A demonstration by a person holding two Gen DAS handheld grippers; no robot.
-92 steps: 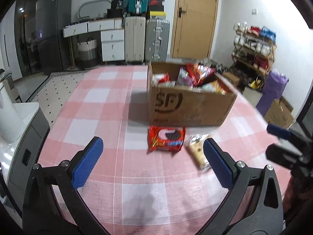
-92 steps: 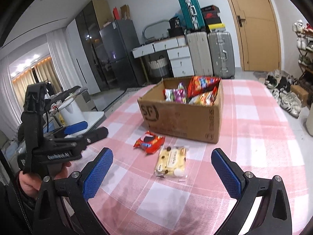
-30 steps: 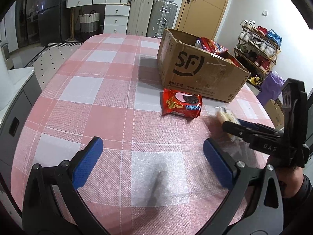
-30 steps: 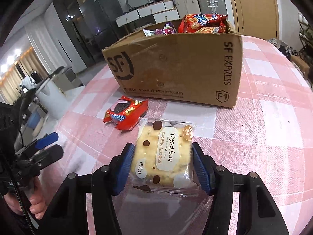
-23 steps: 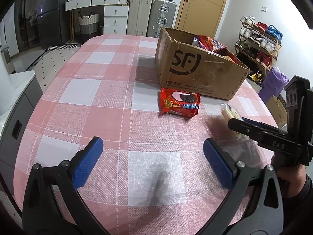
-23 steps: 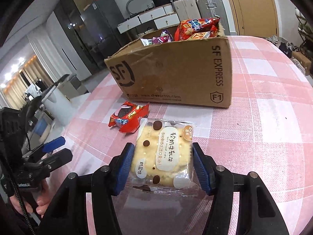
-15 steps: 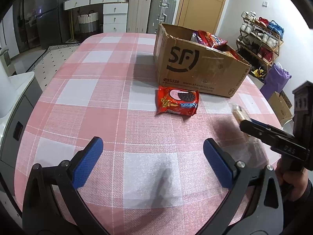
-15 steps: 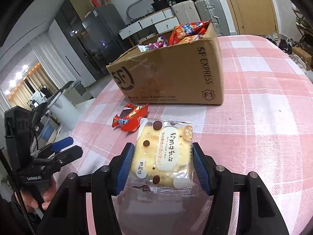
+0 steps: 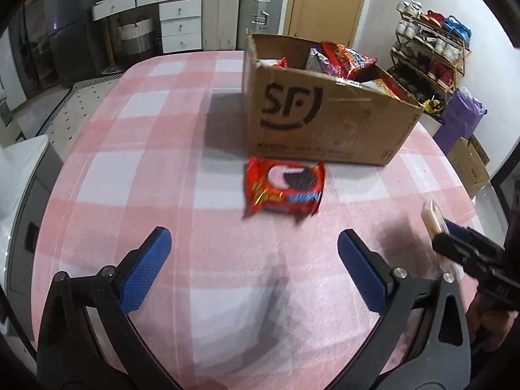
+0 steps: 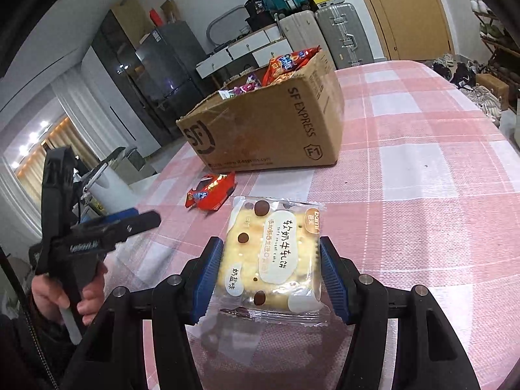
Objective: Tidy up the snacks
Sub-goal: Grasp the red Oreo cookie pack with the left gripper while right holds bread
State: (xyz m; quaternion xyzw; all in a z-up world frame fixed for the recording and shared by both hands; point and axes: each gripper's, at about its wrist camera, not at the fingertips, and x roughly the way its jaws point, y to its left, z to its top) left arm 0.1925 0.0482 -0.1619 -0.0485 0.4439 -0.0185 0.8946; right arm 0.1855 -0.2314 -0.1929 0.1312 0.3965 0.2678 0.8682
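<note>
The right gripper is clamped on one cake packet, held above the table. The left gripper stands wide apart, holding nothing. One red cookie pack lies mid-table just beside the one box, which holds several snack bags.

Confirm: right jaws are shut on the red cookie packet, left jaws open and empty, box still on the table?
Not quite. The right gripper is shut on the pale cake packet, as the right wrist view shows. The red cookie packet lies on the table before the box. The left gripper is open, empty.
</note>
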